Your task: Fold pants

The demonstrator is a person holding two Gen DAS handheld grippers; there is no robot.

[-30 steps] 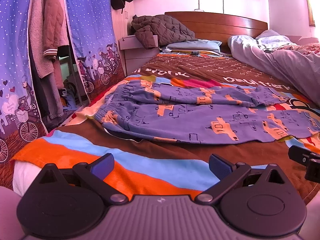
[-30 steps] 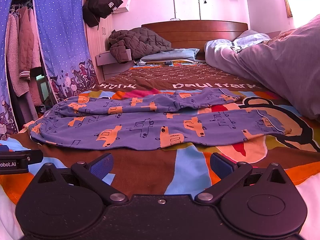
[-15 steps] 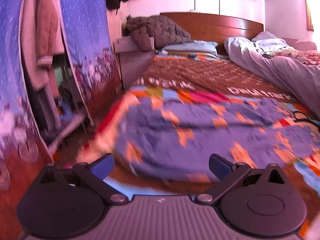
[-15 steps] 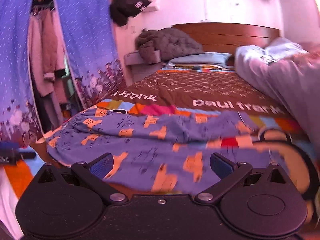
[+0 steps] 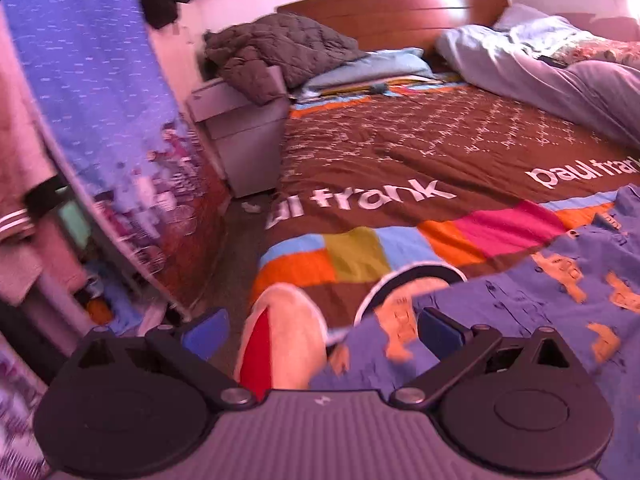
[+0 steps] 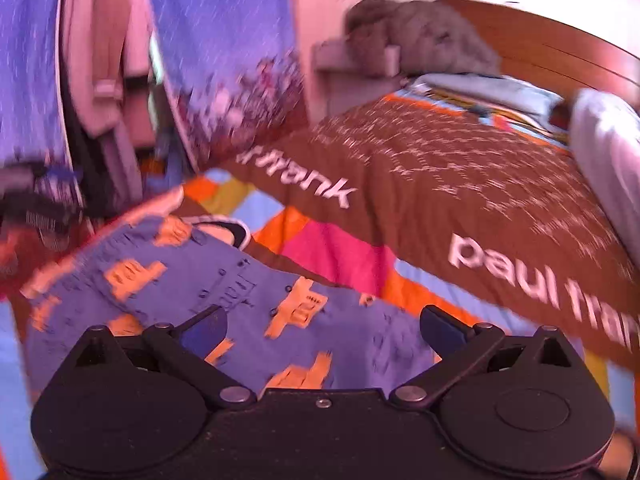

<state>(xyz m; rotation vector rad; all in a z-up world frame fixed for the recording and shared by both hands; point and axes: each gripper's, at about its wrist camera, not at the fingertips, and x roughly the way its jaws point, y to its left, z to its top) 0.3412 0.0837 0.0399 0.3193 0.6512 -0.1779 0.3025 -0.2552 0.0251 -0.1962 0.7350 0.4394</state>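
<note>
**A:** Where are the pants (image 5: 560,312) lying?

**B:** They are lying flat on the bedspread (image 5: 400,148), near the foot-end left corner of the bed. The end nearest the left edge is partly covering the bedspread's round white-outlined print.

**A:** What is the left gripper (image 5: 320,324) doing?

**B:** It is hovering at that corner with its fingers spread wide apart, clamping nothing. Its right fingertip (image 5: 436,326) is sitting over the fabric edge; contact cannot be confirmed.

**A:** And the right gripper (image 6: 322,326)?

**B:** It is hovering low over the middle of the pants (image 6: 248,300), fingers likewise wide apart and empty. Both views are showing motion blur.
</note>
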